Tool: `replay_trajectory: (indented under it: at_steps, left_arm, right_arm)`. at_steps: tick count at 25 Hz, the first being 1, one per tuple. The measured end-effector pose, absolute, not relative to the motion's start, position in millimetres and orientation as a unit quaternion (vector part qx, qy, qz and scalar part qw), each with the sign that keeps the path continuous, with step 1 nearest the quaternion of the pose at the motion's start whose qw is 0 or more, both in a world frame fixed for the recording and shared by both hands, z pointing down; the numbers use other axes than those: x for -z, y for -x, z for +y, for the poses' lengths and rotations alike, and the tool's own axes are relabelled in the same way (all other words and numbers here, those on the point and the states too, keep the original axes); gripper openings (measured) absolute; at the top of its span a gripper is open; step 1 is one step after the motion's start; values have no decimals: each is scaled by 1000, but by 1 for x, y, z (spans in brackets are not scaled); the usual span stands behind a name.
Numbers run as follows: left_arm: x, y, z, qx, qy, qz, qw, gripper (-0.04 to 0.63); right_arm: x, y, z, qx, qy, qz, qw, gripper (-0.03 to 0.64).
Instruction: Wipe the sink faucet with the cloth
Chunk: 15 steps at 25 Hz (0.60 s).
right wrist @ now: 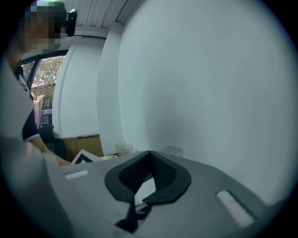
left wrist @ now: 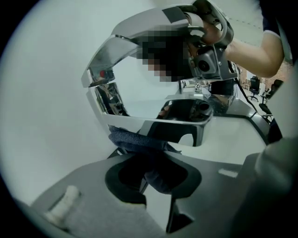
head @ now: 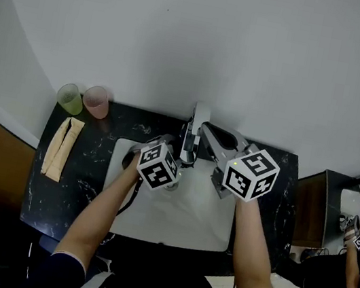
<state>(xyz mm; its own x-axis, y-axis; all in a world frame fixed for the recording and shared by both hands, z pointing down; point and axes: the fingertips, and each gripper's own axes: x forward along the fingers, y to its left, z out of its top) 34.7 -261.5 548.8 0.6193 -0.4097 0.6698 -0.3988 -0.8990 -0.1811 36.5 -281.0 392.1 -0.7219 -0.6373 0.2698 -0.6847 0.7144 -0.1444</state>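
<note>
The chrome faucet (head: 198, 119) stands at the back of the white sink (head: 182, 226). In the left gripper view its curved body (left wrist: 116, 42) fills the frame, close ahead. My left gripper (left wrist: 149, 160) is shut on a dark blue-grey cloth (left wrist: 135, 139), which is bunched against the underside of the faucet near its base. From the head view the left gripper (head: 175, 154) sits just left of the faucet. My right gripper (head: 208, 132) reaches to the faucet's top from the right, jaws shut with nothing between them (right wrist: 146, 181). It also shows in a hand (left wrist: 207, 35) in the left gripper view.
The sink is set in a black marble counter (head: 84, 178). A green cup (head: 70, 98) and a pink cup (head: 96, 100) stand at its back left, with a folded beige towel (head: 62, 147) in front of them. A white wall rises right behind the faucet.
</note>
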Motion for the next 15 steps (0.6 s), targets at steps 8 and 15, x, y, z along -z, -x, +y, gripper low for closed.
replay_trajectory:
  at_steps: [8,15]
  left_arm:
    - [-535,-27,-274,334,903,269,-1,81]
    - [-523,-23,-261,311,910,272,45,80]
  right_arm:
    - [-391,-36,-281,-116,-354,-923,97,5]
    - [-390,-37,-278,-114,-355,-923,95,5]
